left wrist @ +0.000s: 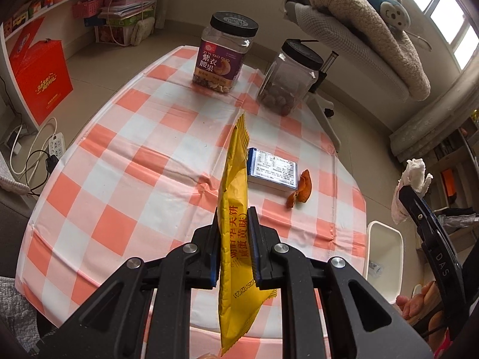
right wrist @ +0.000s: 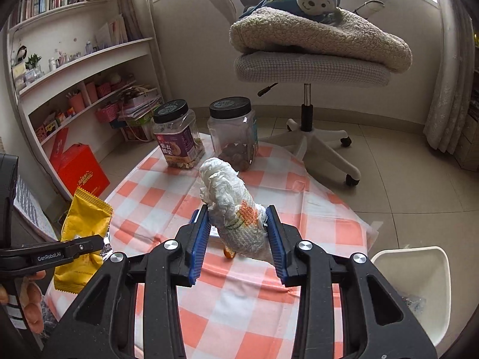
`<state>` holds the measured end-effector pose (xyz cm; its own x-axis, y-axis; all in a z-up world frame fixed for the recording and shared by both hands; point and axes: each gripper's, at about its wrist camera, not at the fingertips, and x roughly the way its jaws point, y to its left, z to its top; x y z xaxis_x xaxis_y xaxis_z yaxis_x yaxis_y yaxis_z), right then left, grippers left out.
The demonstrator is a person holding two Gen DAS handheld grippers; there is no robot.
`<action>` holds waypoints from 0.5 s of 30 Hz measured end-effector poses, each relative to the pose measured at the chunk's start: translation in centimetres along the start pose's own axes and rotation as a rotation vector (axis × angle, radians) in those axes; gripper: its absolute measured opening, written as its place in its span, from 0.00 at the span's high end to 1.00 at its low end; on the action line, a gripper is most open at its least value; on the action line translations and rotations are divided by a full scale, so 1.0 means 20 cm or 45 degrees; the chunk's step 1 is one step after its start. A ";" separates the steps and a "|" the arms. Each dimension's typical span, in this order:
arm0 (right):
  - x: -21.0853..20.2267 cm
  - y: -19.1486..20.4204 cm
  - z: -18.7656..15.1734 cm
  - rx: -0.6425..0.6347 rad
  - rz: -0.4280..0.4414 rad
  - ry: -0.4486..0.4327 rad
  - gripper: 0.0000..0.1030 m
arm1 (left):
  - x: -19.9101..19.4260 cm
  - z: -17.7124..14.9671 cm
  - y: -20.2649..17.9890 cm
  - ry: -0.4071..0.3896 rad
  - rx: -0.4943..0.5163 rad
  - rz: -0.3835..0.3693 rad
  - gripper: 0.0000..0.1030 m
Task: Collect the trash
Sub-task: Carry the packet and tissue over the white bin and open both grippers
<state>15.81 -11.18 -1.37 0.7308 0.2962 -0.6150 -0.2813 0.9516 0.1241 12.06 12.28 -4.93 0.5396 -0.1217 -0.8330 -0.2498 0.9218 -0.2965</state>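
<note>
My left gripper is shut on a yellow snack wrapper and holds it above the checkered table; the wrapper also shows in the right wrist view. My right gripper is shut on a crumpled white tissue with an orange stain, held above the table; the tissue also shows in the left wrist view. Orange peel pieces lie on the tablecloth next to a blue-and-white box. A white trash bin stands on the floor right of the table, also in the right wrist view.
Two black-lidded clear jars stand at the table's far end: a purple-labelled nut jar and another jar. An office chair with a blanket and plush toy stands beyond. Shelves and a red box are on the left.
</note>
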 end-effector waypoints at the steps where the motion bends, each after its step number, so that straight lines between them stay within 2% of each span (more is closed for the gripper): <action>1: -0.03 -0.04 0.01 0.011 -0.021 -0.008 0.66 | 0.01 -0.01 -0.02 0.005 0.008 -0.007 0.84; 15: -0.38 -0.75 -0.06 0.291 -0.321 -0.069 0.65 | 0.15 -0.12 -0.37 0.048 0.161 -0.074 0.84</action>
<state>13.73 -27.69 0.41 0.7931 0.0476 -0.6073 0.0546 0.9874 0.1488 13.64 4.27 -6.35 0.5192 -0.1875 -0.8338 -0.1149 0.9515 -0.2855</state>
